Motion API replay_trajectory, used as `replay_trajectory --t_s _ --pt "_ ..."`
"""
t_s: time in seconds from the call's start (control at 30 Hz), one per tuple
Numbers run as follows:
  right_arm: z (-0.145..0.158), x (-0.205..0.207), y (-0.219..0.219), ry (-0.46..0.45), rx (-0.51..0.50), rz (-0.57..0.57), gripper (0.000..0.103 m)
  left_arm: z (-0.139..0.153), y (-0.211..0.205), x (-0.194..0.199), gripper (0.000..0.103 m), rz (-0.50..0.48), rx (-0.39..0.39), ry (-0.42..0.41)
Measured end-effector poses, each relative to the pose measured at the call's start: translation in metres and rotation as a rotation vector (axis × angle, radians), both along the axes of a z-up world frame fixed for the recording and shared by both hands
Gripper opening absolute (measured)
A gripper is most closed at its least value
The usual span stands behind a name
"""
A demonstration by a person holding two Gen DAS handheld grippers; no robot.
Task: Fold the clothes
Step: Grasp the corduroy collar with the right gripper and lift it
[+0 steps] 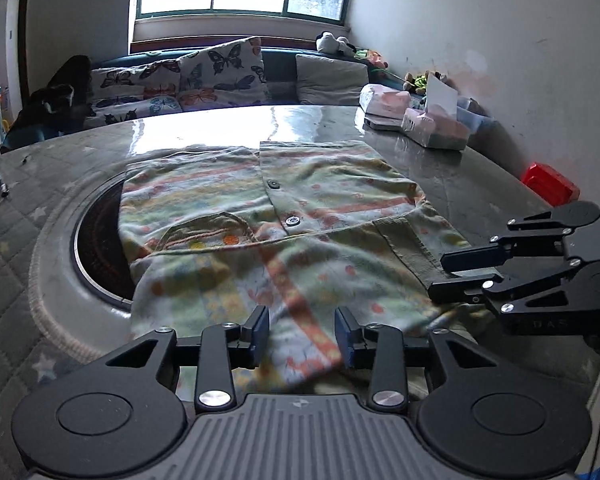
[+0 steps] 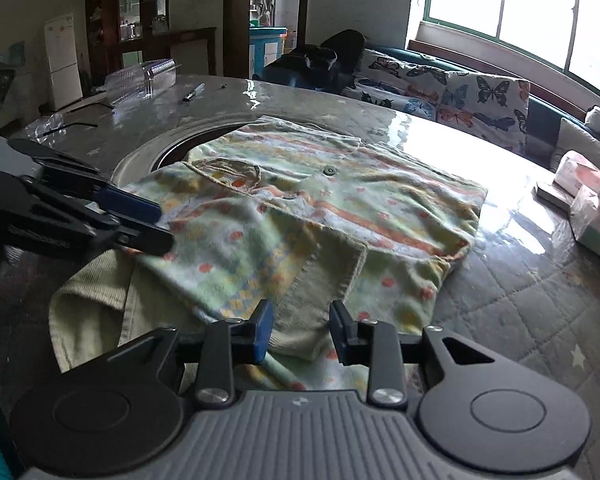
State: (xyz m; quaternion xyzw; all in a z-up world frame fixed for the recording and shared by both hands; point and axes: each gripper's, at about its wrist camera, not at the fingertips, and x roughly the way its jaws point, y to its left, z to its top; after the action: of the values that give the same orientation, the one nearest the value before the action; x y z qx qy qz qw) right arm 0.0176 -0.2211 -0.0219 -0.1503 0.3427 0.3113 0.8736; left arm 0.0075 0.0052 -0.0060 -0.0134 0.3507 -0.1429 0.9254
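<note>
A pale green and yellow patterned shirt (image 1: 300, 208) (image 2: 320, 208) with orange stripes and dark buttons lies partly folded on the table, a sleeve laid across its front. My left gripper (image 1: 302, 334) is open at the shirt's near hem, with cloth lying between and under its blue pads. In the right wrist view the left gripper (image 2: 160, 226) reaches in from the left over the shirt's edge. My right gripper (image 2: 300, 332) is open over a ribbed cuff at the near edge. From the left wrist view the right gripper (image 1: 448, 276) sits at the shirt's right side.
The shirt covers part of a round recess (image 1: 96, 248) in the quilted table (image 2: 520, 320). Tissue packs (image 1: 436, 128) and a red object (image 1: 550, 184) sit at the right. A pen (image 2: 194, 92) and a clear plastic box (image 2: 144, 76) lie at the far left. A sofa with butterfly cushions (image 1: 220, 72) stands behind.
</note>
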Motion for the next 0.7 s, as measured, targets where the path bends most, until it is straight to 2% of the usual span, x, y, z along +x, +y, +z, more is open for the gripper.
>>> replay_trajectory --t_s 0.07,0.23,0.3,0.57,0.67,0.7 --pt "0.001 -0.002 -0.003 -0.002 -0.003 -0.005 0.031 0.005 0.003 -0.007 0.039 0.017 -0.002 0.003" --pt "0.009 -0.012 -0.014 -0.029 -0.018 -0.006 0.031 0.012 0.012 -0.023 0.042 0.061 -0.059 0.073" --pt "0.01 -0.017 -0.015 -0.037 -0.026 0.004 0.032 0.014 0.011 -0.03 0.046 0.062 -0.071 0.094" --pt "0.015 -0.034 -0.019 -0.069 -0.058 0.041 0.035 0.009 0.005 -0.041 0.048 0.051 -0.125 0.177" --pt "0.016 -0.039 -0.021 -0.079 -0.067 0.053 0.036 0.006 0.0 -0.042 0.045 0.025 -0.143 0.203" --pt "0.015 -0.04 -0.021 -0.079 -0.069 0.056 0.036 0.005 -0.001 -0.041 0.039 0.016 -0.152 0.207"
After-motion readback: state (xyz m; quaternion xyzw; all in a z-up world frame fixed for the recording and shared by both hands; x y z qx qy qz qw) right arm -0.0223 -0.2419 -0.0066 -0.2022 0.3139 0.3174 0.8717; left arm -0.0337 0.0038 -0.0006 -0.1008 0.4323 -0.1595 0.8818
